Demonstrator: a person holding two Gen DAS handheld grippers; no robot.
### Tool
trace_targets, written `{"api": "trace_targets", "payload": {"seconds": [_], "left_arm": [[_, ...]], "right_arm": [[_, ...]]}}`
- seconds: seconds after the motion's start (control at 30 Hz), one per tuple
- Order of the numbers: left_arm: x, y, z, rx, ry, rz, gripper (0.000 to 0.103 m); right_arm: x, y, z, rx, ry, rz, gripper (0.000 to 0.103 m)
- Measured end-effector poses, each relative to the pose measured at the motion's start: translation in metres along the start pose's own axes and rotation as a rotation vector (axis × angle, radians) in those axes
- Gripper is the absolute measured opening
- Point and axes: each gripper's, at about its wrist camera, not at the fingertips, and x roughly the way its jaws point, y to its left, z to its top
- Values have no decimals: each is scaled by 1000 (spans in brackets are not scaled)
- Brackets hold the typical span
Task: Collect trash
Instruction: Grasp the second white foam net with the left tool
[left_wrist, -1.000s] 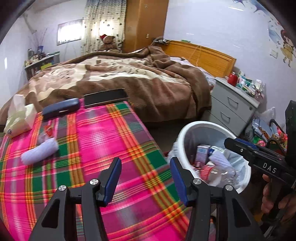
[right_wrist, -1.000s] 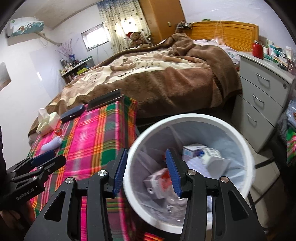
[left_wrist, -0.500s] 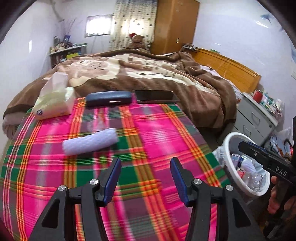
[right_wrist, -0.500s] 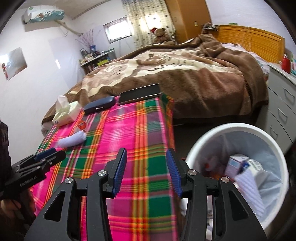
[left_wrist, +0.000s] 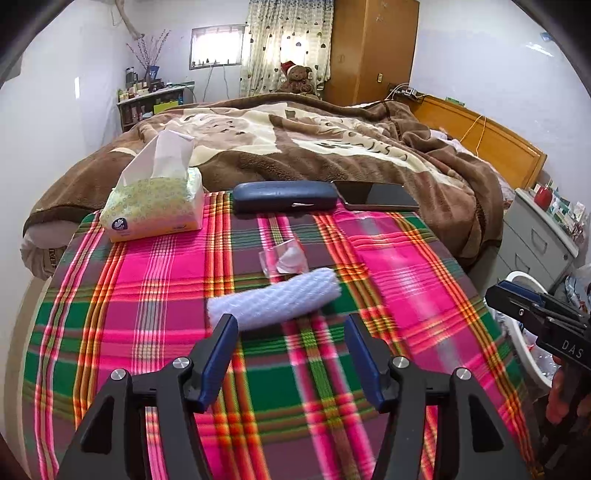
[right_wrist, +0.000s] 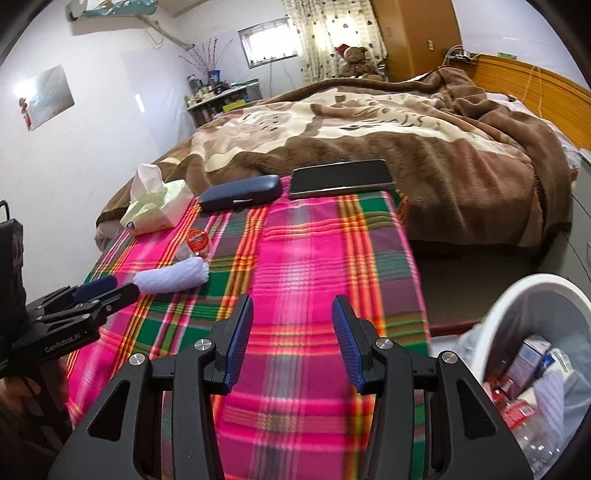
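Note:
A white foam-net roll lies on the plaid-covered table, with a small clear plastic cup just behind it. My left gripper hovers right in front of the roll, its jaws opening with nothing between them. In the right wrist view the roll and the cup with its red lid lie at the left, beyond the left gripper. My right gripper stands open and empty over the cloth. The white bin, holding several pieces of trash, stands on the floor at the lower right.
A tissue pack, a dark glasses case and a phone line the table's far edge. Behind is a bed with a brown blanket. A grey drawer unit stands right of the bed, near the bin rim.
Both grippers swung left, away from the bin and over the plaid table. The left gripper came up close to the foam roll and its jaws widened a little.

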Motion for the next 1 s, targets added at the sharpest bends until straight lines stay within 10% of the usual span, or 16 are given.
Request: {"api": "trace_targets", "payload": {"seconds": [0.8, 1.0], "left_arm": [[77, 2, 12, 236, 151, -69, 60], [69, 15, 9, 201, 149, -86, 43]], "right_arm": [[47, 25, 19, -10, 53, -24, 46], [60, 38, 21, -26, 71, -1, 46]]}}
